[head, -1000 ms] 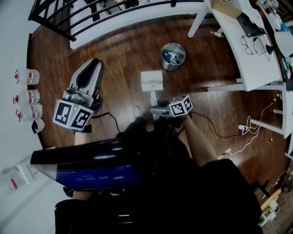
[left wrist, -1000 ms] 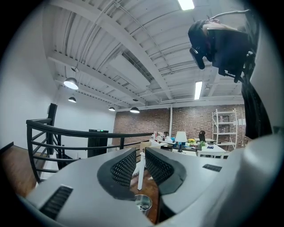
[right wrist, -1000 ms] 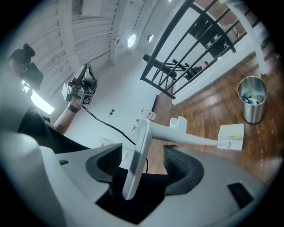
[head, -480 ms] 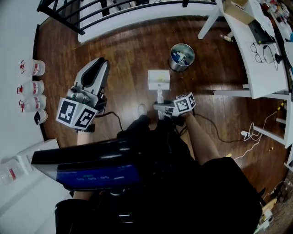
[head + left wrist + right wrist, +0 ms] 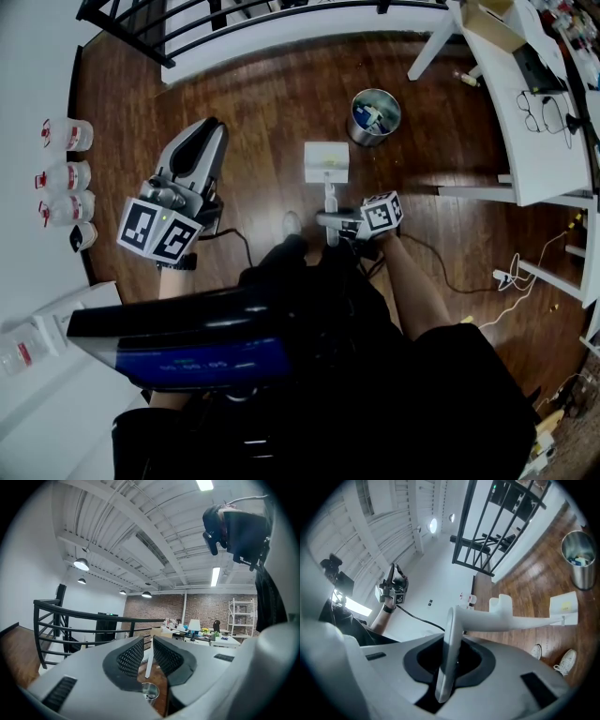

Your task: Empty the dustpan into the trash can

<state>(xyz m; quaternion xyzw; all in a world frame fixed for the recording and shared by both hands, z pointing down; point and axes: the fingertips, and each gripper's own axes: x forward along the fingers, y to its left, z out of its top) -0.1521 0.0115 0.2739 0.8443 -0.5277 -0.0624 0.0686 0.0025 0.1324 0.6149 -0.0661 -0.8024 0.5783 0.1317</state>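
Observation:
A white dustpan (image 5: 325,161) rests on the wood floor, its long handle (image 5: 330,202) pointing back toward me. My right gripper (image 5: 332,222) has just been closing and is now shut on the handle's flat end (image 5: 449,648). Past it the pan (image 5: 564,606) lies on the floor. A round metal trash can (image 5: 375,116) with scraps inside stands just beyond the pan to the right, also seen from the right gripper (image 5: 580,559). My left gripper (image 5: 204,133) hangs raised at the left, its jaws (image 5: 148,656) nearly together with nothing between them.
A white desk (image 5: 525,103) with clutter stands at the right, with cables (image 5: 511,272) on the floor beside it. A black railing (image 5: 234,19) runs along the far side. Several plastic bottles (image 5: 64,178) line the left wall. My shoe (image 5: 291,225) is near the handle.
The right gripper's jaws have come together on the dustpan handle. The head view has shifted slightly. The left gripper stays raised in much the same place.

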